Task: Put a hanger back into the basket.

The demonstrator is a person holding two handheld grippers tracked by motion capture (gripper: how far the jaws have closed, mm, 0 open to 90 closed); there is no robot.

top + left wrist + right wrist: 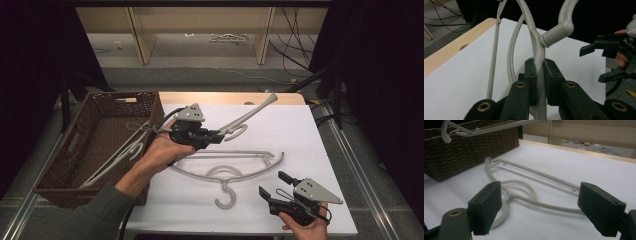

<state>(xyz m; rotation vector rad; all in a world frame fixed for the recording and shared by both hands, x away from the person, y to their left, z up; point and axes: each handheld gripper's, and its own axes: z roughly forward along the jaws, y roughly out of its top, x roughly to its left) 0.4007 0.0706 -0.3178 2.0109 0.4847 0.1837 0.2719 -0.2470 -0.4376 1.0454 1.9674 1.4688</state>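
My left gripper [216, 135] is shut on a grey plastic hanger [250, 116] just below its hook and holds it tilted above the table. In the left gripper view the pads [550, 75] pinch the hanger's neck [539, 53]. One arm of this hanger reaches back over the basket [499, 127]. A second grey hanger [227, 172] lies flat on the white table top [310, 150], hook toward me. My right gripper [275, 184] stands open near the front right, jaws wide and nothing between them, pointing at the flat hanger [524, 185].
A brown wicker basket [55, 165] stands at the table's left edge, with another grey hanger [117, 157] leaning inside it. A wooden strip [225, 97] borders the table's far edge. Beyond it are floor, cables and wooden legs.
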